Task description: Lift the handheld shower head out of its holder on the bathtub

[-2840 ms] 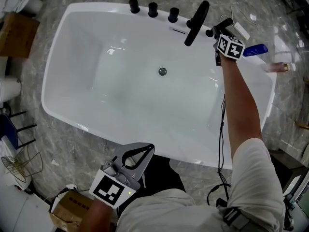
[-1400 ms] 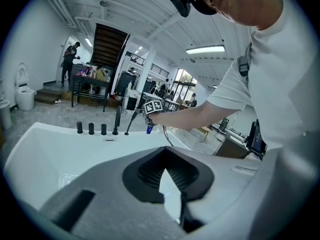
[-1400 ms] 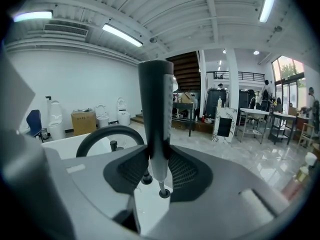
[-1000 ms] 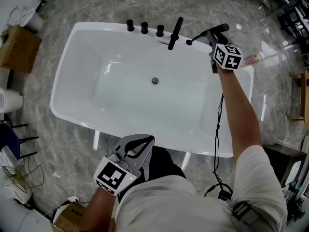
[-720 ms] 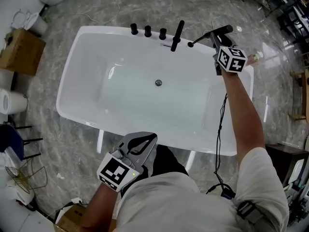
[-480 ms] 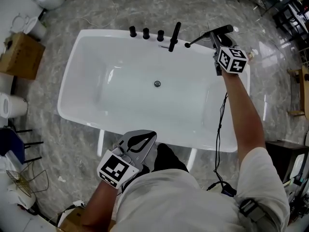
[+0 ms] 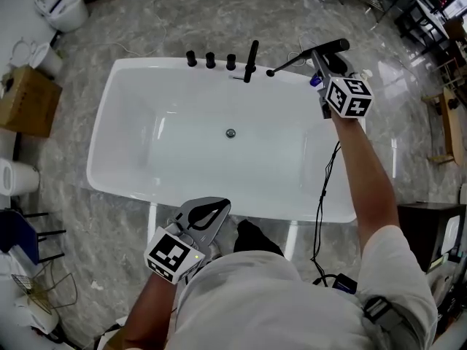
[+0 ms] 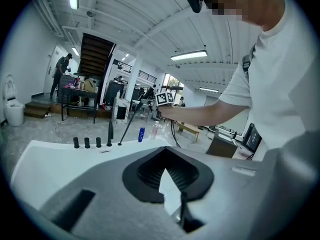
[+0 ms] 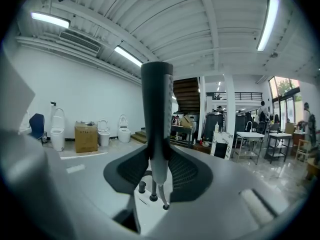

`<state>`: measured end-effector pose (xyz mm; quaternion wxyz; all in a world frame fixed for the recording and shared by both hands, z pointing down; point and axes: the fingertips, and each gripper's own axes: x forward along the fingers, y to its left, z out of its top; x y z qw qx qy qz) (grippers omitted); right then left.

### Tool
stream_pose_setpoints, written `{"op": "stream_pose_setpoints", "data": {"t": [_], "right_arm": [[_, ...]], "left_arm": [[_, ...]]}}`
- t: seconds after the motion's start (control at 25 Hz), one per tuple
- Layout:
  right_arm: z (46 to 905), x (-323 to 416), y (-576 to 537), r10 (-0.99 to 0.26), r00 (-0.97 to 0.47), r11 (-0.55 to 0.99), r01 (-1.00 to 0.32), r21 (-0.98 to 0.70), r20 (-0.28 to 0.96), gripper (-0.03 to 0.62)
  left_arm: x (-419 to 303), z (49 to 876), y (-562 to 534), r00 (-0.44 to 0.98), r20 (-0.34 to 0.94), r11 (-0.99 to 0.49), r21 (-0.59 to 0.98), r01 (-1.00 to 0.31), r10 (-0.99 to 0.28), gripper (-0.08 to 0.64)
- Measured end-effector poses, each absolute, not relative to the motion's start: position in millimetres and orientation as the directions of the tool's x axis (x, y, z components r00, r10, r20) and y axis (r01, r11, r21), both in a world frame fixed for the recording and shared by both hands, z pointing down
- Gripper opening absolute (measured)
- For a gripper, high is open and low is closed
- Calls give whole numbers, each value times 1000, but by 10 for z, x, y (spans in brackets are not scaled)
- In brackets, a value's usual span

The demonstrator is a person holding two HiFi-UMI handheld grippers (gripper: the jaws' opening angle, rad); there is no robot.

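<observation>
The black handheld shower head (image 7: pixel 330 47) is up off the tub's far rim, and its thin hose (image 7: pixel 292 62) slants down to the holder (image 7: pixel 270 72) on the deck. My right gripper (image 7: pixel 321 60) is shut on its handle. In the right gripper view the dark wand (image 9: pixel 156 99) stands upright between the jaws of the right gripper (image 9: pixel 159 171). My left gripper (image 7: pixel 215 208) hangs near my body, in front of the white bathtub (image 7: pixel 219 195), shut with nothing in it. The left gripper (image 8: pixel 167 176) sees the wand (image 8: pixel 131 121) far off.
A black spout (image 7: pixel 252 52) and three knobs (image 7: pixel 210 60) line the tub's far rim. A blue bottle (image 7: pixel 314 81) stands by the right gripper. A cable (image 7: pixel 321 188) hangs from the right arm. A cardboard box (image 7: pixel 25 100) and toilets (image 7: pixel 62 6) stand at left, a dark cabinet (image 7: pixel 430 232) at right.
My right gripper has risen with the shower head, drawing the hose up and away from the tub's rim. The left gripper has lifted a little. The tub looks smaller in the head view.
</observation>
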<state>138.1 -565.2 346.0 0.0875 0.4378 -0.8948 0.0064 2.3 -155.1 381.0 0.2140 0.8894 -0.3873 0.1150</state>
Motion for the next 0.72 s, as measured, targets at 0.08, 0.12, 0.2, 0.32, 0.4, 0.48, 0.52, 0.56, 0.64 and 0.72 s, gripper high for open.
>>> {"op": "stream_pose_setpoints", "data": {"t": [0.08, 0.12, 0.2, 0.32, 0.4, 0.48, 0.52, 0.56, 0.64, 0.72], "right_arm": [[3357, 1406, -5555, -784, -602, 616, -785, 67, 150, 138], [3303, 1422, -5503, -785, -602, 615, -786, 69, 144, 138], [3189, 1451, -5393, -787, -602, 614, -786, 75, 134, 138], [3000, 1507, -5240, -790, -601, 612, -787, 85, 119, 138], [2867, 1549, -5142, -794, -598, 607, -789, 91, 108, 138], [2731, 1586, -5043, -797, -597, 604, -791, 97, 94, 138], [2667, 1605, -4985, -798, -597, 603, -791, 100, 86, 138], [2609, 1624, -4921, -798, -598, 603, -791, 103, 79, 138], [2505, 1658, -4787, -798, -599, 602, -791, 110, 66, 138], [2404, 1674, -4670, -799, -598, 600, -791, 115, 55, 138]], "left_arm": [[30, 3784, -1505, 677, 366, -615, 287, -735, -638, 6], [35, 3771, -1479, 679, 364, -619, 284, -733, -637, 6], [34, 3739, -1428, 683, 362, -625, 279, -729, -635, 6], [26, 3686, -1365, 687, 355, -633, 273, -724, -634, 6], [7, 3653, -1325, 690, 351, -636, 271, -722, -634, 6], [-18, 3631, -1286, 691, 346, -638, 270, -721, -634, 6], [-24, 3628, -1260, 693, 344, -640, 269, -720, -634, 6], [-25, 3629, -1226, 694, 341, -642, 269, -718, -634, 6], [-24, 3633, -1152, 699, 337, -647, 269, -714, -631, 6], [-33, 3621, -1094, 704, 334, -653, 268, -709, -627, 6]]}}
